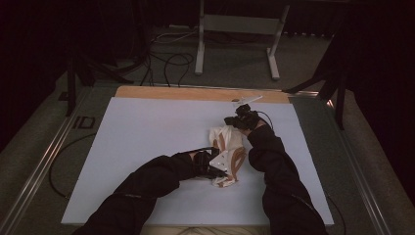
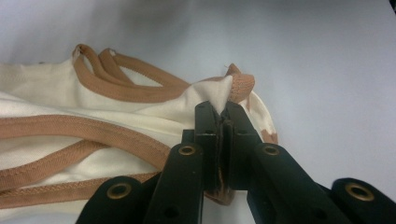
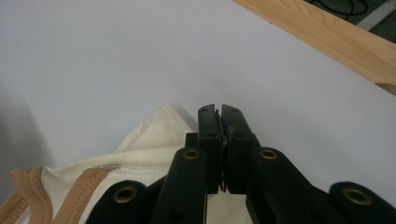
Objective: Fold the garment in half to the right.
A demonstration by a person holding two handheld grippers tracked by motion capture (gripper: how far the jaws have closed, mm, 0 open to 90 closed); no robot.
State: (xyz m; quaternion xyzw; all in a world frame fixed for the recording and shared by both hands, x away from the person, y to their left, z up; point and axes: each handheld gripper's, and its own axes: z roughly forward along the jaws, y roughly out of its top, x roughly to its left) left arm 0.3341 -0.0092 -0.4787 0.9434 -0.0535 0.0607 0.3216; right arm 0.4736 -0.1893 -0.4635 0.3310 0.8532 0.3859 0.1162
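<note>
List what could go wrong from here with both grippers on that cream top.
1. The left gripper pinches just a small peak of the cream top beside its tan binding; a pull could slip it free.
2. The right gripper looks shut over the top's far edge, but fabric between its jaws is not clearly visible, so it may lift nothing.
3. The loose tan straps could snag or twist while folding.

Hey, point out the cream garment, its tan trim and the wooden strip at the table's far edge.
cream garment [image 2: 56, 88]: left gripper view, plain cream fabric.
tan trim [image 2: 70, 126]: left gripper view, a long band.
wooden strip [image 3: 327, 37]: right gripper view, its top face.
</note>
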